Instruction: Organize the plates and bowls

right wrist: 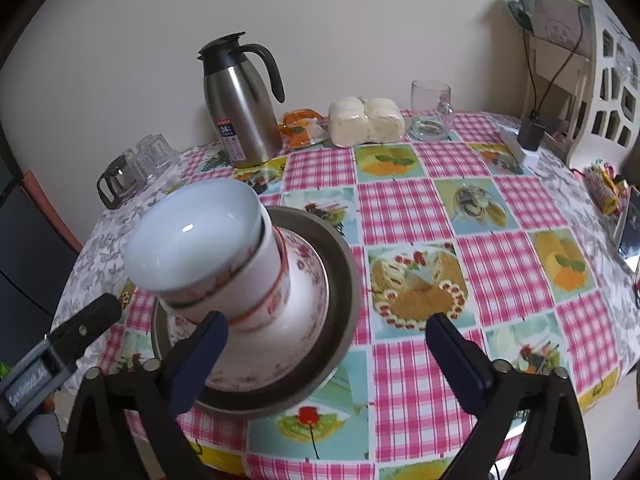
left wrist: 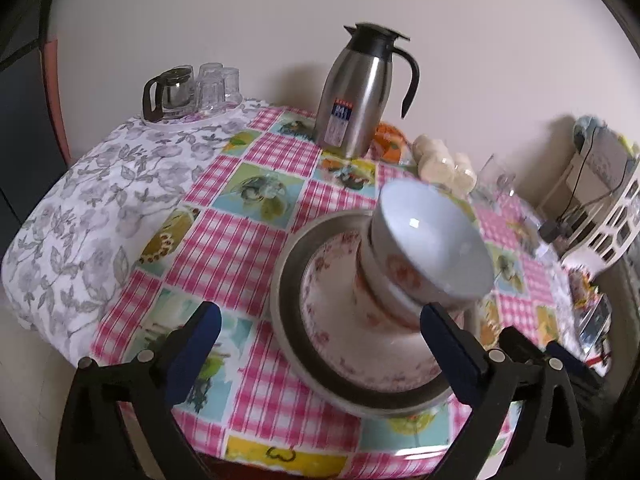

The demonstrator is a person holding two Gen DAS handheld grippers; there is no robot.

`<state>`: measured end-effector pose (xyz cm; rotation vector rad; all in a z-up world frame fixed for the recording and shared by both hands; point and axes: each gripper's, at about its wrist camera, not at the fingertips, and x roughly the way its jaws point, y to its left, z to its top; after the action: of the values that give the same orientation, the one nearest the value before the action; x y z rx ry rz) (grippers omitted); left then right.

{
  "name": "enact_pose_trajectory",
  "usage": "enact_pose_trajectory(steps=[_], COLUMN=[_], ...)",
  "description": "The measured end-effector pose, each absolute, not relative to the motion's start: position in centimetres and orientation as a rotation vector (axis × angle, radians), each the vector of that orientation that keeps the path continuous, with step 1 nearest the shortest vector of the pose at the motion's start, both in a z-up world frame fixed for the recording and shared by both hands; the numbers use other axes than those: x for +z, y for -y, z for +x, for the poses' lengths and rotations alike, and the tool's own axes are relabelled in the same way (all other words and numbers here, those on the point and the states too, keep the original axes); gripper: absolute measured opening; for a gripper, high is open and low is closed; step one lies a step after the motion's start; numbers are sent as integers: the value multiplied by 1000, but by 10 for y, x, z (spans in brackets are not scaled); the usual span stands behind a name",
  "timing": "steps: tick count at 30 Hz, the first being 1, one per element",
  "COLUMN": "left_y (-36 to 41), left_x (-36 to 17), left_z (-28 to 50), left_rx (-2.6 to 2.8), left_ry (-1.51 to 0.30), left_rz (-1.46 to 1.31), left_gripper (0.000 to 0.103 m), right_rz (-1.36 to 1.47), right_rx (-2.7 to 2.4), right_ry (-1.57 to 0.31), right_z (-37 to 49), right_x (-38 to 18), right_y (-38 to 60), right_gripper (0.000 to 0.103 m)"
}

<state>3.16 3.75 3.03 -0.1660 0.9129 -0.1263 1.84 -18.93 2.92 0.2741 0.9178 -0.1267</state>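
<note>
A stack of dishes stands on the pink checked tablecloth [right wrist: 400,208]: a grey metal plate [left wrist: 286,280] [right wrist: 346,264] at the bottom, floral plates [left wrist: 328,320] [right wrist: 314,280] in it, and nested white bowls [left wrist: 432,240] [right wrist: 200,240] on top. My left gripper [left wrist: 320,314] is open just left of the stack; its right finger [left wrist: 452,344] crosses the plates' near edge in the picture. My right gripper [right wrist: 328,322] is open just right of the stack, its left finger [right wrist: 200,356] in front of the plates. Neither gripper holds anything.
A steel thermos jug [left wrist: 356,92] [right wrist: 240,104] stands by the wall behind the stack. A glass teapot and tumblers [left wrist: 188,88] sit at the back left. Wrapped buns [right wrist: 364,120], a glass mug [right wrist: 432,112] and a white lattice rack [right wrist: 612,100] are at the back right.
</note>
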Motion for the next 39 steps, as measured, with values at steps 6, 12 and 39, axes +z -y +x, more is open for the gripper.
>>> enact_pose_trajectory(steps=[6, 12, 39], left_y=[-30, -22, -4], left_x=[15, 8, -1], left_z=[19, 10, 2], left_rx=[-110, -97, -16], left_ry=[-959, -984, -1058], left_rz=[-86, -27, 93], left_gripper=[100, 100, 100], right_rz=[272, 257, 271], right_rx=[-140, -142, -181], right_ry=[-936, -959, -1010], right_z=[5, -4, -24], right_x=[18, 10, -5], right_y=[193, 191, 207], right_gripper=[103, 103, 103])
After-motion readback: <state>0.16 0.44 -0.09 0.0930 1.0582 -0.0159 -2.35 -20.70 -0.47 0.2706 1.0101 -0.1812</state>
